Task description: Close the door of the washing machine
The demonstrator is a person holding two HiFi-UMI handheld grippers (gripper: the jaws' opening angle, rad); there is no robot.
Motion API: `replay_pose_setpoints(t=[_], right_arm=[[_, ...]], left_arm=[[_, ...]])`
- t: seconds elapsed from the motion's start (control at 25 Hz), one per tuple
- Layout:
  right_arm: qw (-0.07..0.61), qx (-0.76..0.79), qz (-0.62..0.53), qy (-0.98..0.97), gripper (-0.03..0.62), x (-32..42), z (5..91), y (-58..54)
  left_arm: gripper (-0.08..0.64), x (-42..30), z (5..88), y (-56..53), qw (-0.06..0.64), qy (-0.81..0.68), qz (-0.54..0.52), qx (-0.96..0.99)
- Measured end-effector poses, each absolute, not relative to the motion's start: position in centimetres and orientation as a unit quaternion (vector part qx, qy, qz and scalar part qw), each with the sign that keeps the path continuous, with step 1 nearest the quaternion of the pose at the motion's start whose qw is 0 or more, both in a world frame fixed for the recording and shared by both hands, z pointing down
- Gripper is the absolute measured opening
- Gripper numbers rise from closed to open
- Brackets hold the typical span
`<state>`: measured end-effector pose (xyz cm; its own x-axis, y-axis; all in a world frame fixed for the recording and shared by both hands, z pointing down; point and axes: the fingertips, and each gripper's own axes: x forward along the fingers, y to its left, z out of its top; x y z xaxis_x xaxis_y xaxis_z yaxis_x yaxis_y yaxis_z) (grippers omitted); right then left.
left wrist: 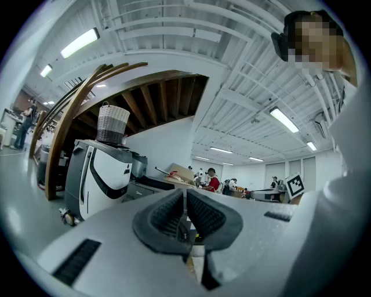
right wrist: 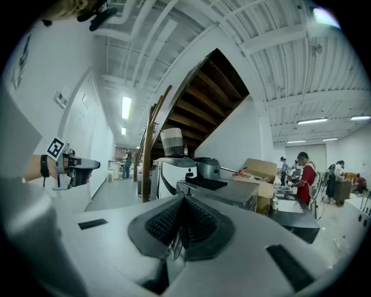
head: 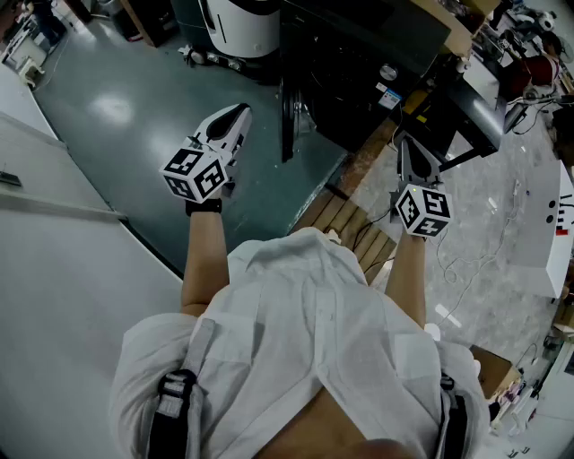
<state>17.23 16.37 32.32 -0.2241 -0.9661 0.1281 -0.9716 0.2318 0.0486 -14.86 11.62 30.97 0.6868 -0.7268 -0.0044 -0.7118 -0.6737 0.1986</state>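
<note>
Directly ahead of the person stands the dark washing machine [head: 359, 63], set on a wooden pallet [head: 345, 220]. Its door [head: 287, 116] shows edge-on as a dark slab standing out from the front toward the person, so it is open.

The left gripper [head: 235, 115] is held just left of that door, apart from it and over the grey-green floor [head: 126, 108]. In the left gripper view its ribbed pads [left wrist: 165, 217] are pressed together with nothing between them.

The right gripper [head: 405, 143] is held near the machine's right front corner. Its own view shows the machine ahead of it and not touched. Its pads [right wrist: 162, 223] also meet, and it holds nothing.

Further left of the washing machine stands a white appliance [head: 238, 27] with a woven basket [left wrist: 113, 125] on top, under a wooden staircase [right wrist: 203, 98].
</note>
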Motion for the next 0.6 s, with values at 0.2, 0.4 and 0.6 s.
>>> replay_pose_setpoints(t=[0.2, 0.4, 0.6], right_arm=[[0.067, 0.619, 0.02, -0.783, 0.026, 16.98, 32.42, 16.27], [0.06, 0.619, 0.025, -0.783, 0.026, 17.02, 32.47, 16.39], [0.051, 0.615, 0.02, -0.787, 0.029, 16.57, 32.53, 16.34]], left_arm=[[0.026, -15.21, 30.99, 11.45, 0.093, -0.394, -0.046, 0.913], [0.026, -15.2, 31.16, 11.54, 0.096, -0.39, -0.046, 0.915], [0.026, -15.12, 31.55, 11.52, 0.098, -0.382, -0.044, 0.918]])
